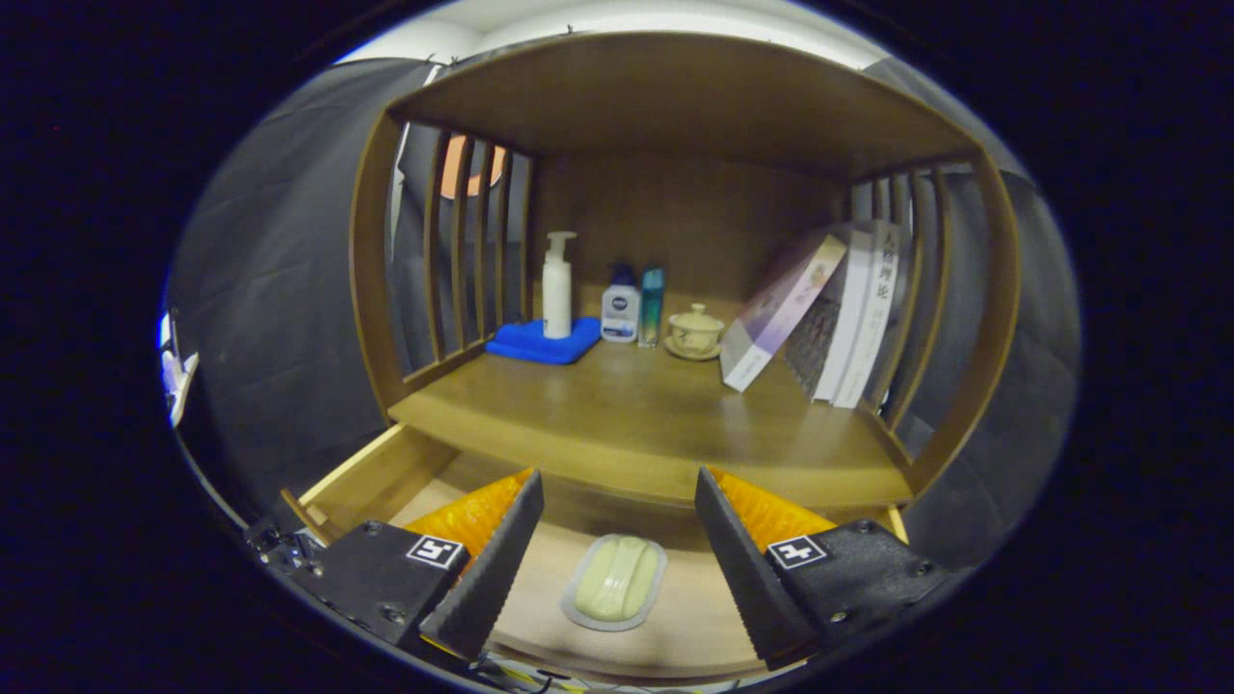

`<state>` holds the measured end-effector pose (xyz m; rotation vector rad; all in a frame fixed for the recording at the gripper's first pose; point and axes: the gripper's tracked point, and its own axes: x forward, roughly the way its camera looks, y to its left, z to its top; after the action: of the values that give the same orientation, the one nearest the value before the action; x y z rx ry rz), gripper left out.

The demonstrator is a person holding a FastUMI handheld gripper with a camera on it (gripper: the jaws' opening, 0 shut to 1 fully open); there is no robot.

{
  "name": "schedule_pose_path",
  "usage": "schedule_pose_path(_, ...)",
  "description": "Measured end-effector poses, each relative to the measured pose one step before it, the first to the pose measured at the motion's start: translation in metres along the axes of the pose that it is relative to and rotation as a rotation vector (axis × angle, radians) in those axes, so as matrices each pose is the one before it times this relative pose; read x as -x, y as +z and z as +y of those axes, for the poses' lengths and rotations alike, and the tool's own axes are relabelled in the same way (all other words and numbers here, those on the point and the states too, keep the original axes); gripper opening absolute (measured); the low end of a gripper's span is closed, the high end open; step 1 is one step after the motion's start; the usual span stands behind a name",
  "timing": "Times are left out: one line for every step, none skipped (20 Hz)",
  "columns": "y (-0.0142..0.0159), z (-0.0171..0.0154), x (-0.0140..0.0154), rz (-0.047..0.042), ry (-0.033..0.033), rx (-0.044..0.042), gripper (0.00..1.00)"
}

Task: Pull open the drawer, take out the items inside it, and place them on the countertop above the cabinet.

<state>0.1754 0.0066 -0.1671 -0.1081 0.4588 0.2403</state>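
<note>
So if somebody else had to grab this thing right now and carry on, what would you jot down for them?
Claw: open, holding nothing, its fingers spread above the open drawer.
Soap in its dish: lying on the drawer floor, between the fingers, not touched.
Countertop: bare at the front; at the back stand a pump bottle on a blue cloth, two small bottles, a lidded cup and leaning books.
Done: drawer pulled open.
Left: grasp the soap dish, lift it out, set it on the countertop.
</note>
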Motion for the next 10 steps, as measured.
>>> schedule_pose_path(-0.00584,-0.00143,-0.00709,0.03505,-0.00677,-0.01609,1.00)
schedule_pose_path(-0.00873,-0.00218,-0.00688,0.04580,0.00174,-0.02730,0.99)
schedule_pose_path(-0.00875,-0.00048,-0.00676,0.05156,0.00145,-0.02331,0.99)
schedule_pose_path(-0.00935,-0.00219,-0.00522,0.05290,-0.00232,-0.01375,0.99)
schedule_pose_path(-0.00769,-0.00285,-0.00860,0.04270,-0.00313,0.00221,0.99)
schedule_pose_path(-0.00887,-0.00442,-0.00875,0.03176,-0.01254,0.00412,0.99)
schedule_pose_path(-0.00624,-0.00209,-0.00676,0.03419,0.00089,0.00480,0.99)
schedule_pose_path(-0.00334,-0.00151,-0.00459,0.03421,-0.00280,0.00139,0.98)
schedule_pose_path(-0.00411,-0.00192,-0.00732,0.03580,0.00166,-0.00874,0.98)
schedule_pose_path(-0.00669,0.00083,-0.00527,0.06338,0.01145,-0.01259,0.97)
